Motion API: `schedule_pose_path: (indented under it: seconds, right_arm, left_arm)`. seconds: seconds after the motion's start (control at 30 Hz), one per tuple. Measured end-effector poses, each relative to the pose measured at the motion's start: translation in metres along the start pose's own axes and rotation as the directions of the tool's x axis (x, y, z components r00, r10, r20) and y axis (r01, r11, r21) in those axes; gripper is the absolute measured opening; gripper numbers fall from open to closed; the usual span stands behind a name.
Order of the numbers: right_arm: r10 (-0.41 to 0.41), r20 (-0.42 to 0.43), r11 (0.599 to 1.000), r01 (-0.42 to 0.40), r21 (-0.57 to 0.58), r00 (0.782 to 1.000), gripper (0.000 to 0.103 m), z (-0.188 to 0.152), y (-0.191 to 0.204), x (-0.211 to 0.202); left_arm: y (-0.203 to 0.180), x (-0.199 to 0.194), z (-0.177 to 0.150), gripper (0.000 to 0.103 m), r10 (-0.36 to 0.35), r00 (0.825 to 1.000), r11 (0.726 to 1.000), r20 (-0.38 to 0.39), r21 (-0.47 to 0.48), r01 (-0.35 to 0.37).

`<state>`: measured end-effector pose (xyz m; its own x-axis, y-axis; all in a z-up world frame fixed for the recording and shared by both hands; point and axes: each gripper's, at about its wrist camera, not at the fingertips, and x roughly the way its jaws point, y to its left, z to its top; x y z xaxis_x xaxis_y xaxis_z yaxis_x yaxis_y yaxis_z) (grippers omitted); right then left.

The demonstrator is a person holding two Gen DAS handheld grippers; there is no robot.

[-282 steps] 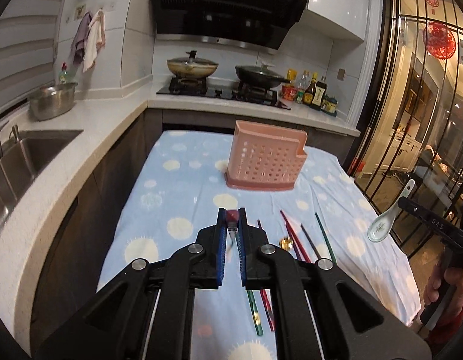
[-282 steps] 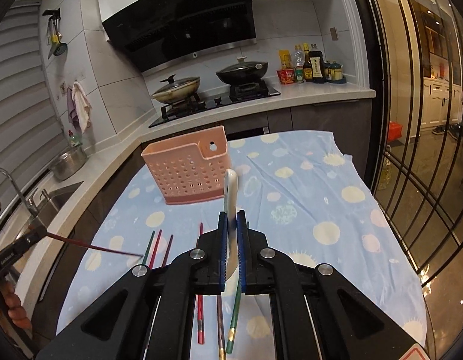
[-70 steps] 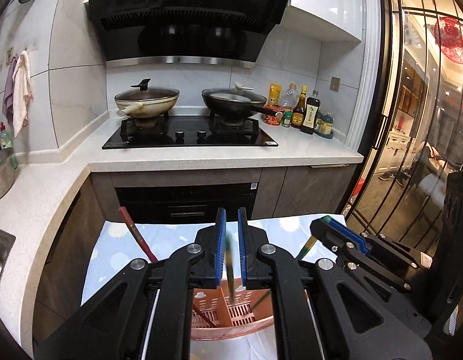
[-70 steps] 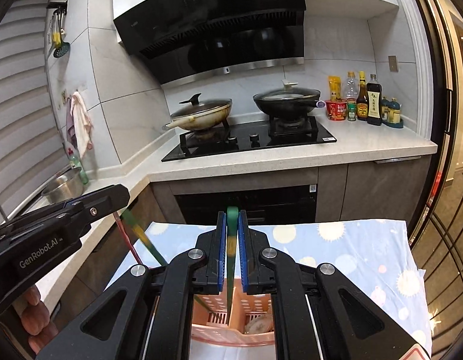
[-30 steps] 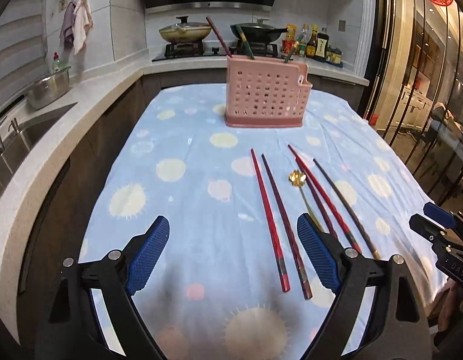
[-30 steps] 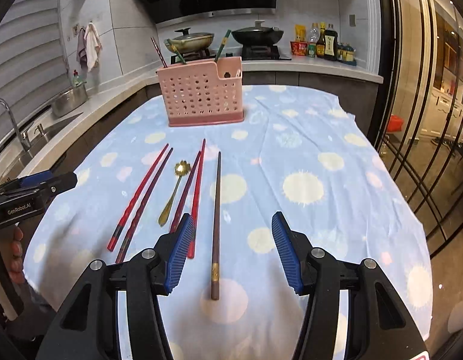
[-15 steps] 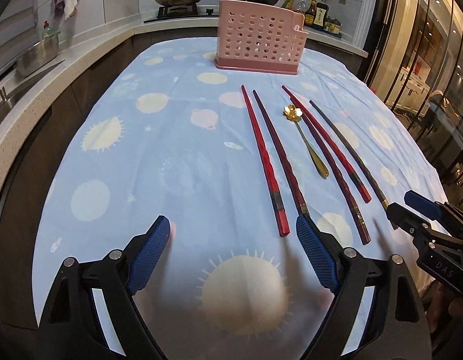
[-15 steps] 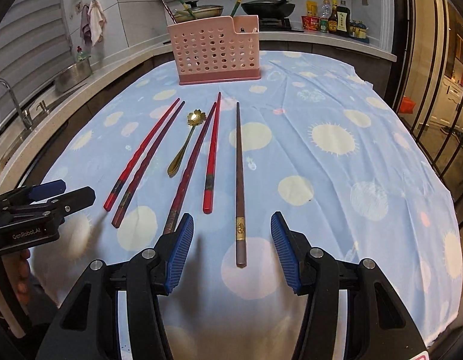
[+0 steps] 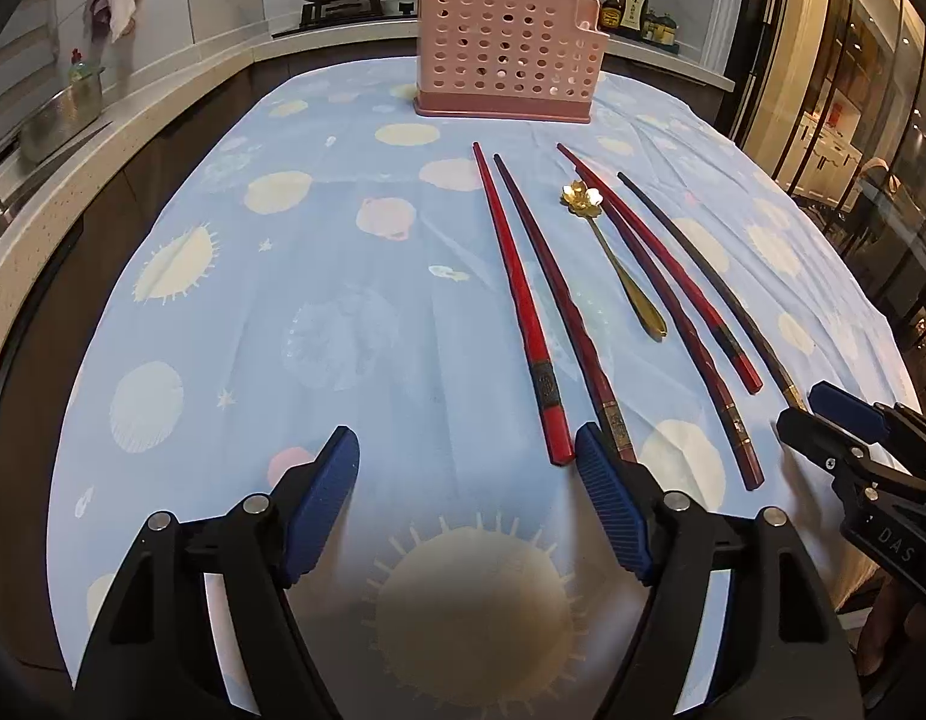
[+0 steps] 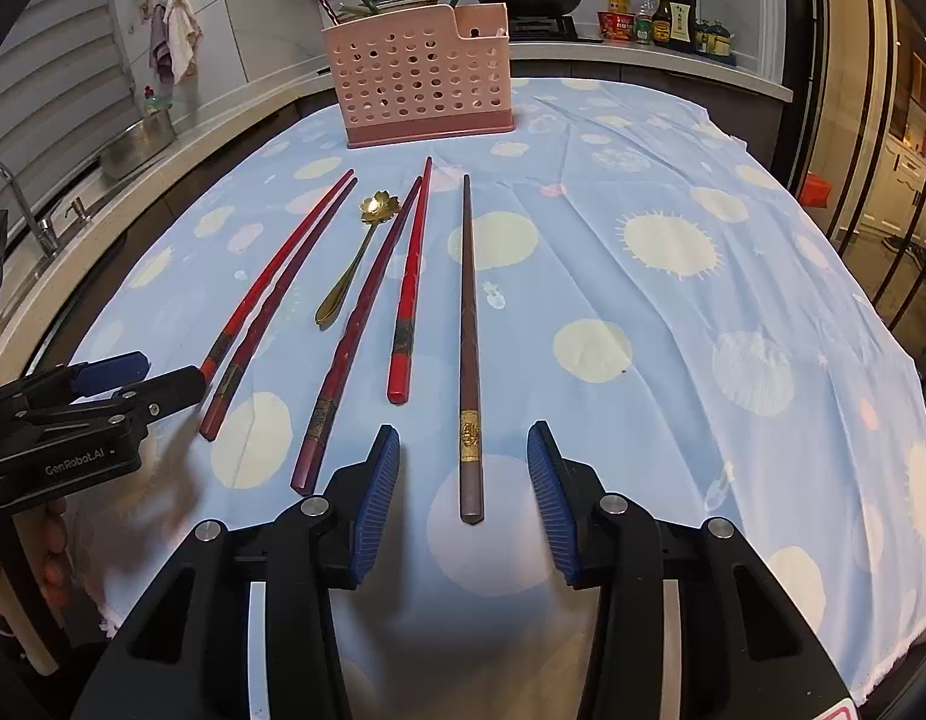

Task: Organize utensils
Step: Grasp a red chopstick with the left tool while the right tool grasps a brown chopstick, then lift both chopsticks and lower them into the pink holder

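A pink perforated utensil holder [image 9: 508, 69] [image 10: 417, 81] stands at the table's far end with a few chopsticks sticking out. Several red and dark chopsticks lie in a row on the blue cloth, with a gold flower-head spoon [image 9: 613, 252] [image 10: 357, 258] among them. My left gripper [image 9: 466, 489] is open and low, its right pad beside the handle ends of a red chopstick [image 9: 520, 306] and a dark red one [image 9: 559, 300]. My right gripper [image 10: 463, 486] is open, its jaws on either side of the handle end of a brown chopstick [image 10: 467, 330].
The blue sun-patterned cloth [image 9: 318, 276] covers the table. A counter with a sink and steel pot [image 9: 60, 114] runs along the left. A stove with pans and sauce bottles [image 10: 673, 18] lies beyond the holder. Glass doors stand at the right.
Both grippers have moved lower and forward toward the chopsticks' handle ends. The brown chopstick now lies between my right jaws. Both stay open.
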<state>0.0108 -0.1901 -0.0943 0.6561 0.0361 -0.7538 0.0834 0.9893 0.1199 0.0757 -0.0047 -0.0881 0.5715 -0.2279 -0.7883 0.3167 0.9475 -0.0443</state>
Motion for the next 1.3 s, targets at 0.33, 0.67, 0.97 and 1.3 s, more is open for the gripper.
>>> schedule_pose_path:
  seconds: [0.33,0.67,0.97,1.3]
  right_arm:
    - [-0.002,-0.001,1.0,0.002,-0.006,1.0,0.035,0.003,-0.001,0.004]
    - [-0.02,0.013,0.999,0.02,-0.05,1.0,0.007,0.002,0.005,0.005]
    - [-0.017,0.028,0.998,0.019,-0.057,0.999,0.007,-0.001,0.004,-0.005]
    - [0.021,0.166,1.0,-0.017,-0.026,0.986,0.007,0.03,-0.002,-0.055]
  left_arm:
    - [-0.003,0.013,0.015,0.06,0.009,1.0,1.0,0.005,0.006,-0.009]
    - [-0.006,0.011,0.015,0.011,-0.071,0.997,0.997,-0.006,0.024,0.071]
    - [0.006,-0.003,0.011,0.007,-0.12,0.993,0.992,-0.004,-0.034,0.12]
    - [0.02,-0.054,0.031,0.007,-0.132,0.984,0.988,0.117,-0.06,0.14]
